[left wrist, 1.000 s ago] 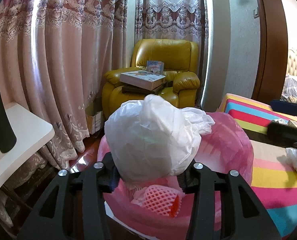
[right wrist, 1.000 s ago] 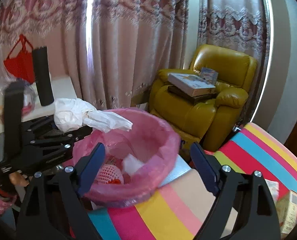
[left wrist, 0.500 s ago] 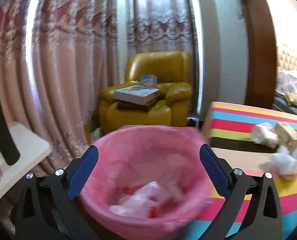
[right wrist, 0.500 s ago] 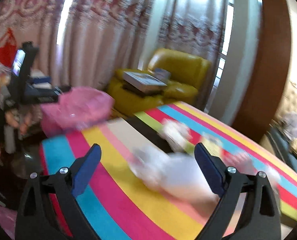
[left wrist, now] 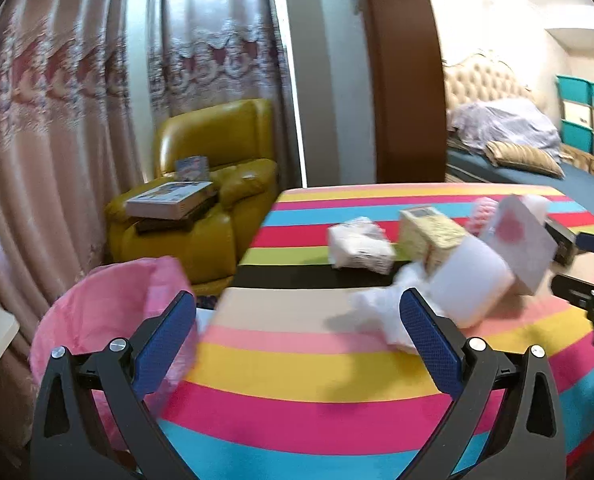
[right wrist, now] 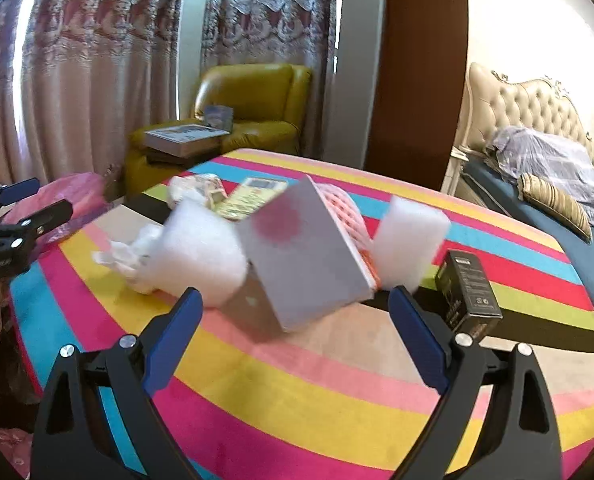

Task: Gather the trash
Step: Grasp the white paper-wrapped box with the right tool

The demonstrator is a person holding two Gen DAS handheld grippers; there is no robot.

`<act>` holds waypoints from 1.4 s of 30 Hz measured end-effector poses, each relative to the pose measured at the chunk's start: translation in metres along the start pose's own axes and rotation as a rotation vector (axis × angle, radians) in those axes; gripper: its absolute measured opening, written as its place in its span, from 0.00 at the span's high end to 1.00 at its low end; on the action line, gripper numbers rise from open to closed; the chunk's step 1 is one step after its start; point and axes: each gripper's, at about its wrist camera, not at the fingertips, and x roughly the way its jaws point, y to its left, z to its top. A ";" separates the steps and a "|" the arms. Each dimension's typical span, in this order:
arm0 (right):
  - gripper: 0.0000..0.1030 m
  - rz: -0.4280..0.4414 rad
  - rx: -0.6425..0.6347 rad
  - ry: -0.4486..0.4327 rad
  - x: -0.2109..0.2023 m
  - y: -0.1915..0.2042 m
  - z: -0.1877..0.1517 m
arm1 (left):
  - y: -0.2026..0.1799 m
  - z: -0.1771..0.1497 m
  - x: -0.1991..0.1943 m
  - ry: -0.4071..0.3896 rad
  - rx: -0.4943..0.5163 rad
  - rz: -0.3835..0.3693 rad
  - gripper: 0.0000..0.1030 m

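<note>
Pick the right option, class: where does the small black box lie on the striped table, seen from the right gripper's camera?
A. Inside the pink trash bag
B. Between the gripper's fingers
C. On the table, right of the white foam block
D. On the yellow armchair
C: the black box lies on the striped table, just right of the white foam block.

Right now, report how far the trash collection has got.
Done: nothing can be confirmed; the pink-lined bin sits beside the striped table, its contents hidden. In hand: nothing; left gripper and right gripper are both open. Left: the grey box, white foam pieces, crumpled wrapper, yellow carton, pink foam net and black box.
</note>
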 end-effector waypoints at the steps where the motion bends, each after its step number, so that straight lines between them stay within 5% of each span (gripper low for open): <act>1: 0.11 -0.016 -0.002 0.007 0.003 -0.002 0.000 | -0.005 0.000 0.000 0.000 0.009 -0.005 0.07; 27: 0.11 -0.045 -0.012 0.155 0.075 -0.001 0.024 | -0.017 -0.009 0.004 0.015 0.010 -0.058 0.07; 29: 0.17 -0.035 -0.015 0.167 0.078 -0.001 0.023 | -0.015 -0.009 0.004 0.017 0.002 -0.065 0.07; 42: 0.22 -0.042 0.006 0.062 0.046 -0.002 0.018 | -0.010 -0.009 0.002 0.028 -0.026 -0.100 0.07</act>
